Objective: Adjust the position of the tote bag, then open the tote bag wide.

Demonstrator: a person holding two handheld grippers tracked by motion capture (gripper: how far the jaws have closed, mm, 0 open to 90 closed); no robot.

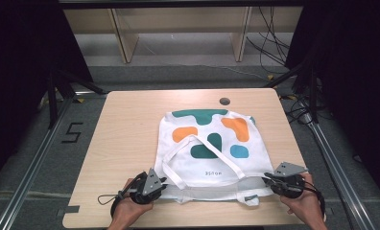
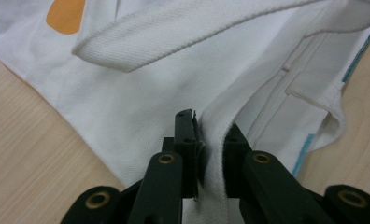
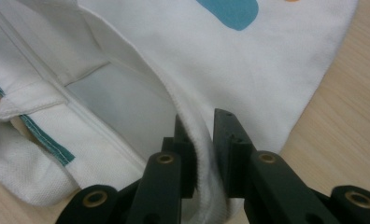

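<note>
A white tote bag [image 1: 212,148] with teal, orange and blue blobs lies flat on the wooden table [image 1: 125,139], its open mouth toward the near edge. One strap [image 1: 197,153] loops over the print. My left gripper [image 1: 163,184] is shut on the upper hem of the mouth at its left corner; the folded rim [image 2: 213,140] sits pinched between the jaws. My right gripper [image 1: 267,178] is shut on the same hem at the right corner, the stitched edge [image 3: 199,140] clamped between its jaws. The bag's inside [image 3: 122,102] shows below the lifted hem.
A dark round grommet [image 1: 224,101] sits in the table near its far edge. Bare wood lies left of the bag and along the near edge. Wooden shelf legs [image 1: 123,38] and cables [image 1: 269,43] stand on the floor beyond the table.
</note>
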